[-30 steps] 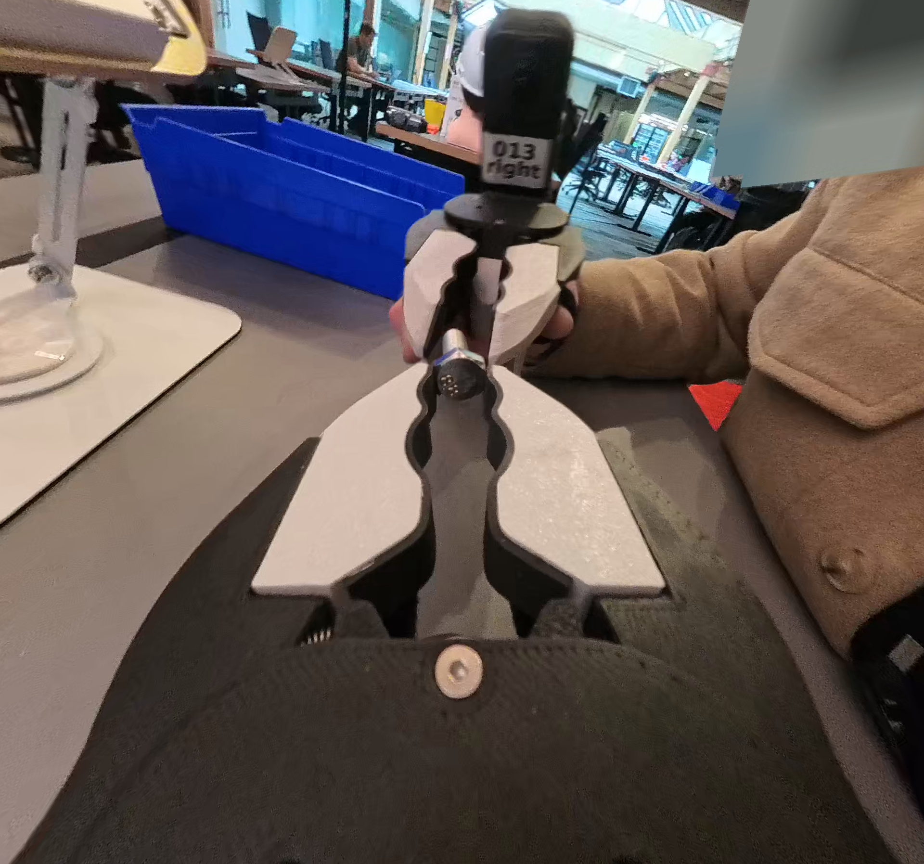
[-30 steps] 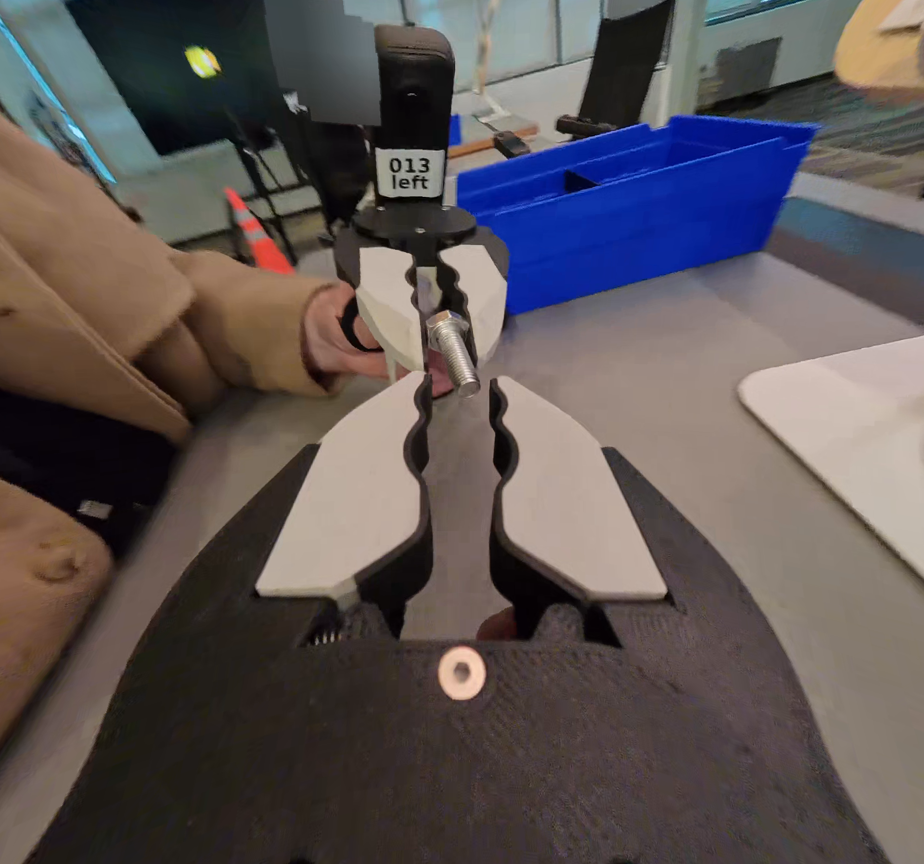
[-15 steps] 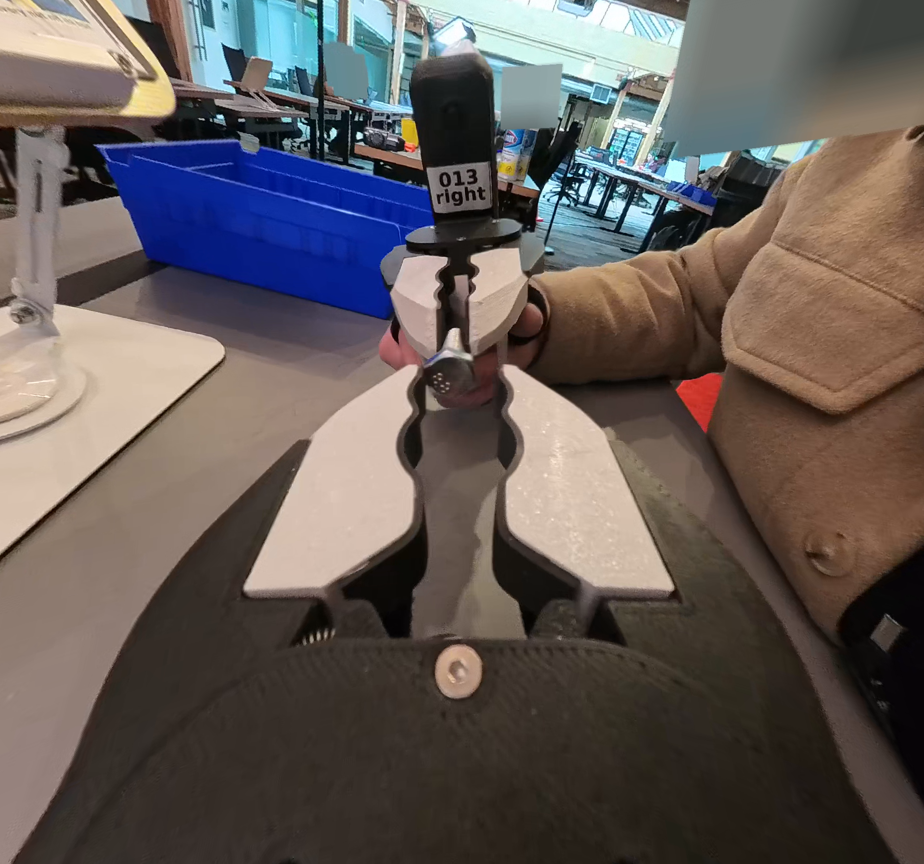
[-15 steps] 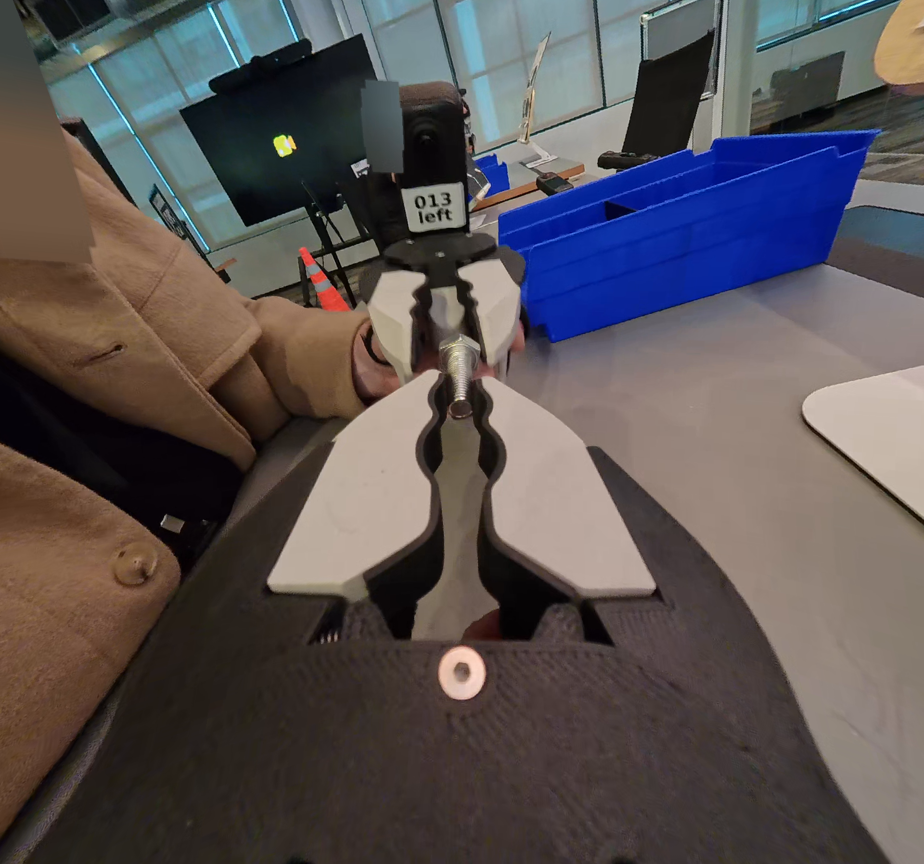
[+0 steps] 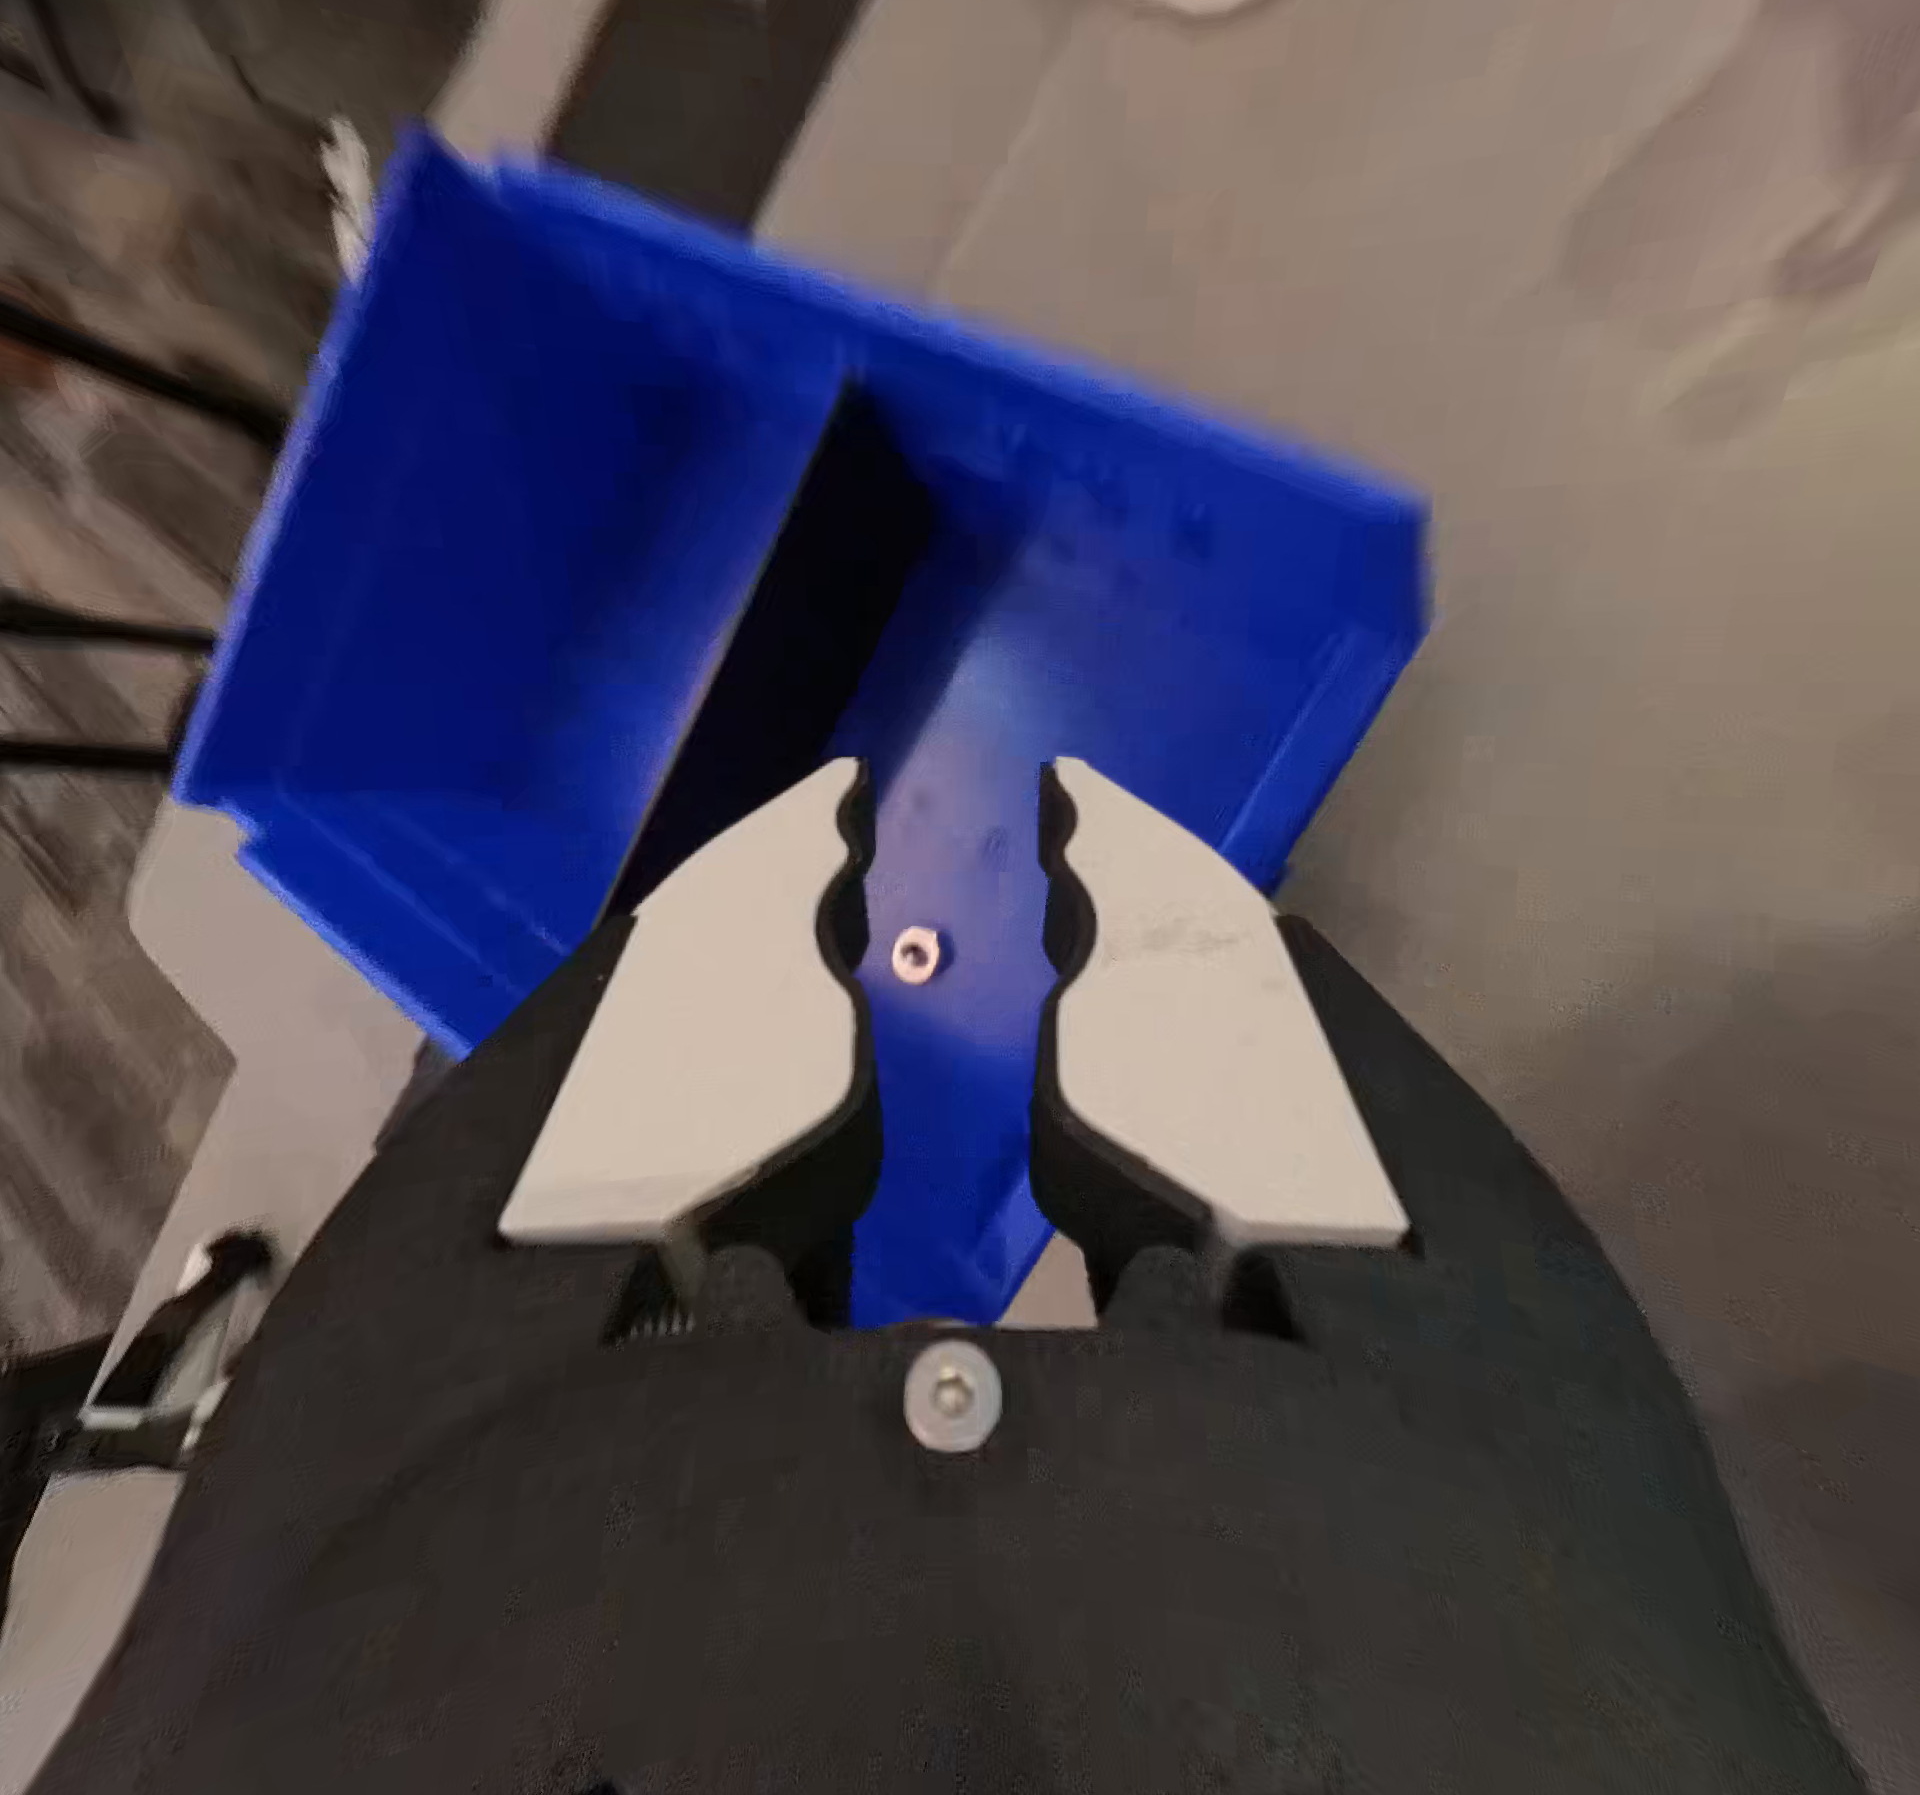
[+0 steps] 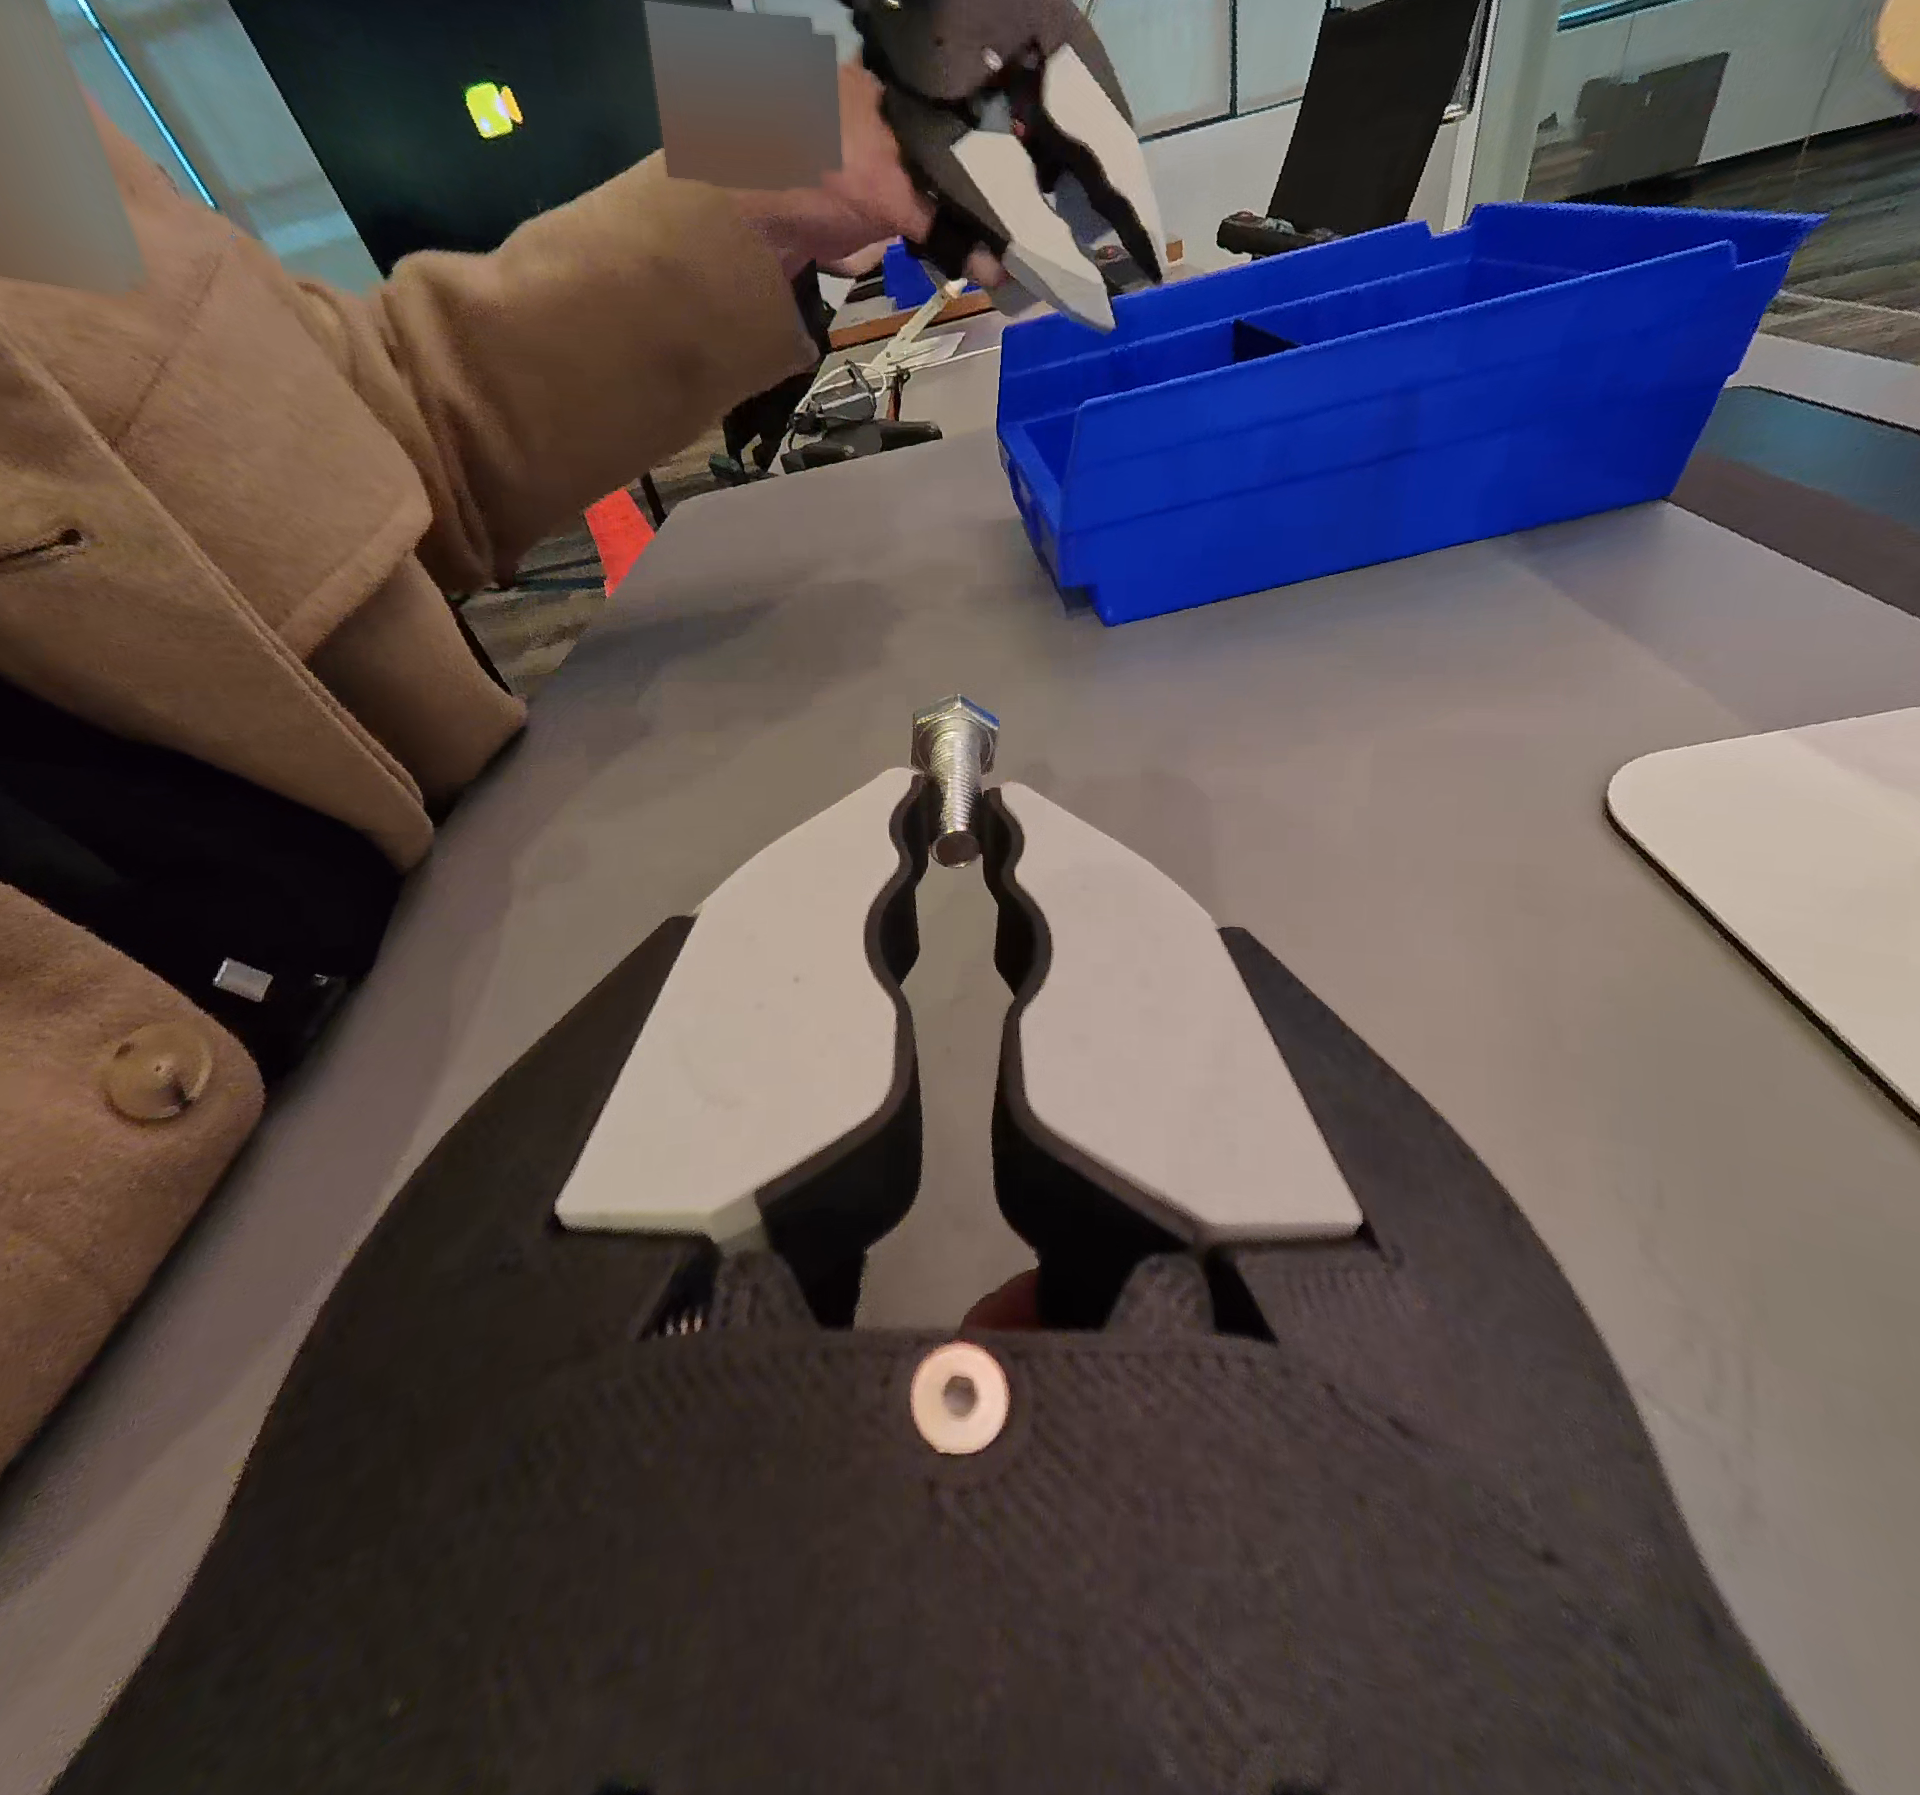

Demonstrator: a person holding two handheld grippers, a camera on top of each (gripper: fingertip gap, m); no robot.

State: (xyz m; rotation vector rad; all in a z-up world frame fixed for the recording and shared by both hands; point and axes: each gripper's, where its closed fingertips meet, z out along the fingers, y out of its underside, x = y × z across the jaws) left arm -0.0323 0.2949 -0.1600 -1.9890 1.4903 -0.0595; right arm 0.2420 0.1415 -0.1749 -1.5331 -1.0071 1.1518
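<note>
Left wrist view: left tongs [image 5: 948,789], spread and empty, hang over a small metal nut [image 5: 915,949] in a divided blue plastic bin [image 5: 499,602] (blurred). Right tongs [image 6: 956,795] clamp a threaded silver hex bolt [image 6: 954,769] above the grey bench [image 6: 1351,706]; best held level.

Shiny threaded metal bolt [image 6: 954,777] — glossy blue plastic bin [image 6: 1403,457] — matt grey tabletop [image 6: 1351,706]

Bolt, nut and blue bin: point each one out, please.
bolt [image 6: 953,777], right wrist view, threaded shank.
nut [image 5: 916,952], left wrist view, its ring.
blue bin [image 6: 1403,457], right wrist view, near side wall.
</note>
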